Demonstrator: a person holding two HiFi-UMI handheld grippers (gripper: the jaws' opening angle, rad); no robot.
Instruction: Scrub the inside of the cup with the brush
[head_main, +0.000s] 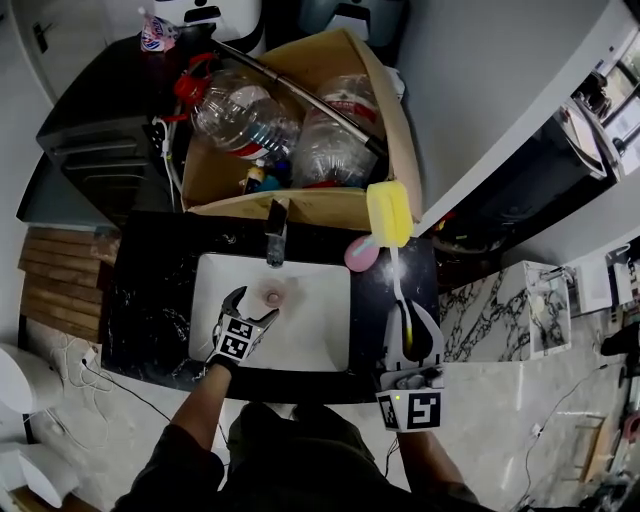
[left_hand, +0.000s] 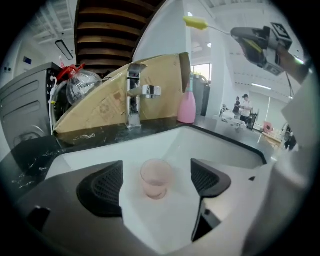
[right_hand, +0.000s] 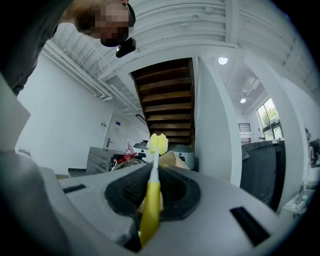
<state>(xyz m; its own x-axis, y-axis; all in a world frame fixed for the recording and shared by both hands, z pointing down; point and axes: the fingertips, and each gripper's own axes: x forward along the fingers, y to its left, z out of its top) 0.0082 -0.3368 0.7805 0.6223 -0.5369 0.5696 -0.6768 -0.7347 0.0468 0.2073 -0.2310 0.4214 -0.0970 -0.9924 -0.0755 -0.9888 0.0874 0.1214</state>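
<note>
The cup (left_hand: 156, 178) stands upright on the floor of the sink (head_main: 320, 340), a small round thing of cloudy pink, just in front of the faucet (head_main: 276, 235). I've got my left gripper (head_main: 250, 308) down in the basin with its fingers spread wide. The ribbed black pads (left_hand: 102, 187) flank the cup with a gap on either side, neither one on it. The basin is smooth and white, a rectangle with rounded corners, and there's bare floor all round the cup. The black marbled counter (head_main: 150, 300) frames it, with only a narrow strip along the near edge.

My right gripper (head_main: 410, 330) sits over the counter to the right of the basin, fingers clamped on the yellow handle of the brush (head_main: 397, 275). A thin white stem runs up to a blocky yellow sponge head by the rim of the box (head_main: 300, 205). A pink bottle (head_main: 361, 254) stands near the stem, close to the basin's back right corner.
</note>
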